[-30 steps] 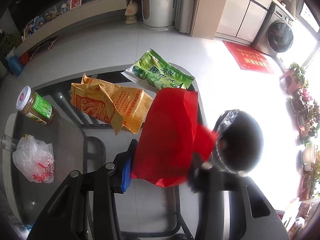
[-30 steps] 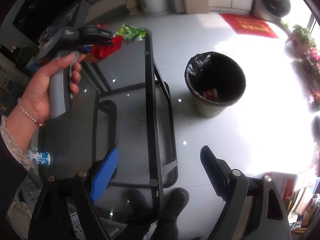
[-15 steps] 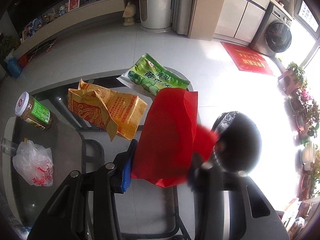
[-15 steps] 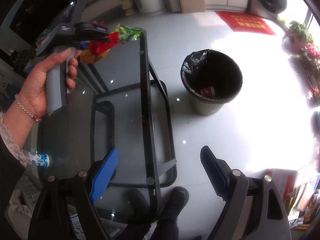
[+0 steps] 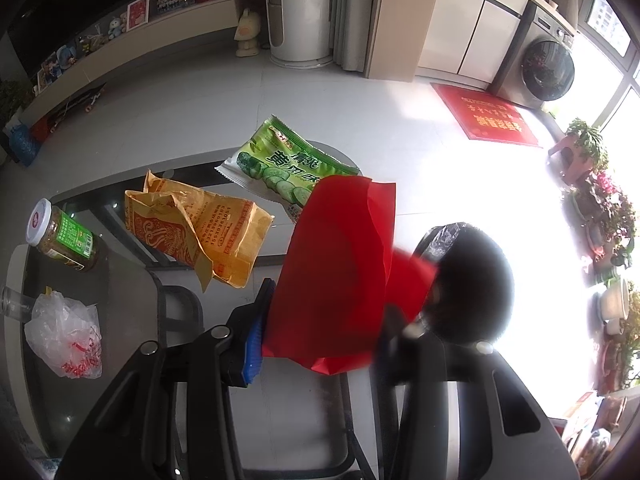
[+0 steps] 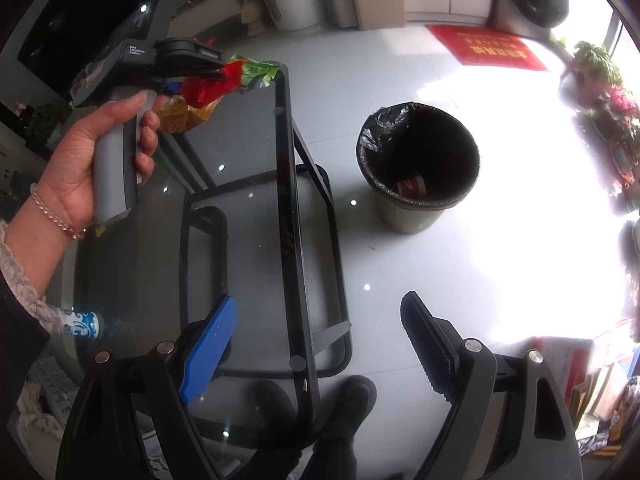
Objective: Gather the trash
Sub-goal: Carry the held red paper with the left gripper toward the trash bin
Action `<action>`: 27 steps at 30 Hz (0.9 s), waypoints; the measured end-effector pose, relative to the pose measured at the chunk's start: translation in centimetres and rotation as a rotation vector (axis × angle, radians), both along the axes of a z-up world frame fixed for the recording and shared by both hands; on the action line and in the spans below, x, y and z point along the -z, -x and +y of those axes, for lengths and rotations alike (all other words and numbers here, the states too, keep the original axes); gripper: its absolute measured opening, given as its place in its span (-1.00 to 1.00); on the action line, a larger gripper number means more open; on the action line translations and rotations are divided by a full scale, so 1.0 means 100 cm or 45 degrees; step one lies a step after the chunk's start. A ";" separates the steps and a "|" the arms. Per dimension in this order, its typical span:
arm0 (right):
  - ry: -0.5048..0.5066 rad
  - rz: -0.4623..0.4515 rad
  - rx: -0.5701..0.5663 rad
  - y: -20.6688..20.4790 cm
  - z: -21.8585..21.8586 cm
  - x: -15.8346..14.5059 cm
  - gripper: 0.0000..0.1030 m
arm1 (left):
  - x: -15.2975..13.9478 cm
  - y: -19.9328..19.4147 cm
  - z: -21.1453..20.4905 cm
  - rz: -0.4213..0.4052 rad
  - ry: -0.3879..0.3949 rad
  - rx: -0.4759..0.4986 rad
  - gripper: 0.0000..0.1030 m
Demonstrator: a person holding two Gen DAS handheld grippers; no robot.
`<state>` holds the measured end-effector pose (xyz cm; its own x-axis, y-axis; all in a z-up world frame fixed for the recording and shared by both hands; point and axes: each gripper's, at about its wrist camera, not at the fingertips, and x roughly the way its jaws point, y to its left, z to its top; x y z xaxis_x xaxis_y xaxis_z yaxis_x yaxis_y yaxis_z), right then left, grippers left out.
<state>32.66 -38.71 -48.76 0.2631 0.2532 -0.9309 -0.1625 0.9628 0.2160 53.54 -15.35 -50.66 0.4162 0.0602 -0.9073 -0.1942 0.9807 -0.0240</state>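
Note:
My left gripper (image 5: 320, 320) is shut on a red paper bag (image 5: 336, 264), lifted above the glass table (image 5: 120, 320). The right wrist view shows the same gripper (image 6: 216, 76) in a person's hand (image 6: 88, 152), the red bag (image 6: 208, 84) bunched in its jaws. On the table lie a green snack packet (image 5: 288, 164), a yellow crumpled bag (image 5: 192, 228) and a white plastic bag (image 5: 64, 336). A black-lined trash bin (image 6: 420, 160) stands on the floor right of the table, with a red-and-white wrapper inside. My right gripper (image 6: 316, 344) hangs open over the table's near right edge, nothing between its fingers.
A jar with a green label (image 5: 60, 236) stands at the table's left. A blue-and-white bottle (image 6: 80, 324) sits near the sleeve. The person's dark shoes (image 6: 352, 396) show under the table's edge. Potted plants (image 5: 600, 208) line the bright window side. A red mat (image 6: 484, 48) lies on the floor beyond.
The left gripper with the red bag has drifted slightly; the packets on the table sit a little differently in its view. The right gripper has stayed open and still.

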 end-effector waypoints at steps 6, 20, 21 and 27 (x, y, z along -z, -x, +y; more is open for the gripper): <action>-0.004 0.003 0.017 0.001 -0.005 -0.001 0.58 | -0.002 -0.004 -0.010 -0.003 0.003 0.022 -0.17; -0.012 -0.007 0.059 -0.001 -0.021 -0.006 0.58 | -0.006 -0.023 -0.049 -0.018 0.012 0.099 -0.17; -0.011 -0.007 0.064 -0.001 -0.023 -0.005 0.58 | -0.006 -0.024 -0.052 -0.017 0.015 0.105 -0.17; -0.022 -0.001 0.087 -0.001 -0.030 -0.006 0.58 | -0.002 -0.031 -0.072 -0.009 0.020 0.144 -0.17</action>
